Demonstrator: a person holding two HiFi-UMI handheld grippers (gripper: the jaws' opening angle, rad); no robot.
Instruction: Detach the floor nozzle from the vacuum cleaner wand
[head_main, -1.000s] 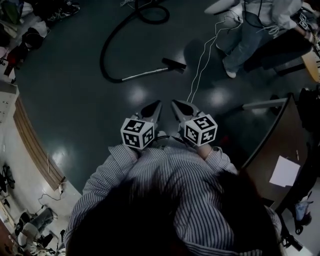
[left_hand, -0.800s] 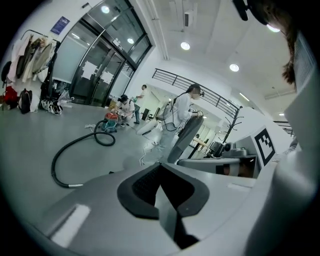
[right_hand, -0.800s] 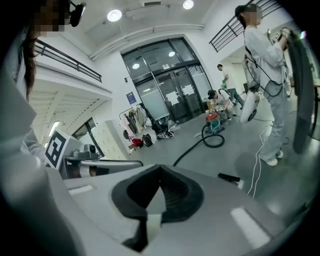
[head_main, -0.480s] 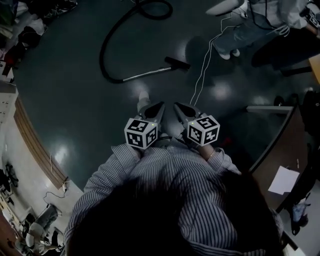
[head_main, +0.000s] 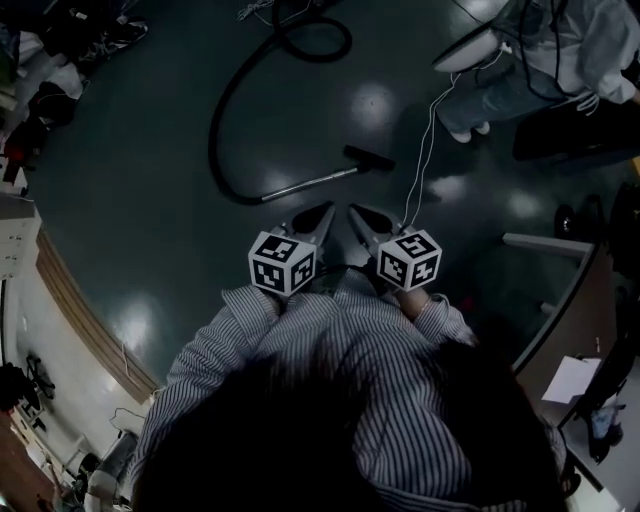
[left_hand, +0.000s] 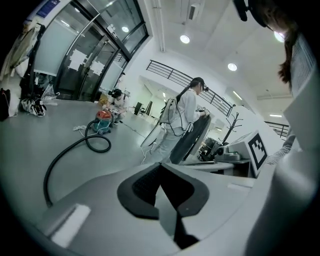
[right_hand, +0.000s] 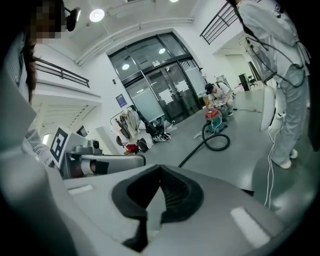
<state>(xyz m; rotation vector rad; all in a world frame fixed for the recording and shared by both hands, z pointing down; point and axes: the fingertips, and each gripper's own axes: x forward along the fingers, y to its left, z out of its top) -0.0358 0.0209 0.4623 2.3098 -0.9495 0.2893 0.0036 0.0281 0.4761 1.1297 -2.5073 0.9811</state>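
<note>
On the dark floor ahead lies the silver wand (head_main: 305, 184) with the black floor nozzle (head_main: 368, 158) at its right end and a black hose (head_main: 222, 120) curving off from its left end. The hose (left_hand: 65, 155) runs to a red and teal vacuum cleaner (left_hand: 103, 121) far back, the cleaner (right_hand: 215, 121) also showing in the right gripper view. My left gripper (head_main: 325, 209) and right gripper (head_main: 355, 210) are held side by side close to my chest, just short of the wand. Both are shut with nothing between the jaws.
A person in light clothing (head_main: 545, 60) stands at the upper right, with a thin white cable (head_main: 420, 150) trailing across the floor near the nozzle. A desk (head_main: 560, 330) stands to the right. Bags and shoes (head_main: 45, 70) lie at the upper left by the wall.
I have walked forward: the wand and nozzle now lie closer to my grippers, just beyond their tips. Both grippers stay shut, side by side.
</note>
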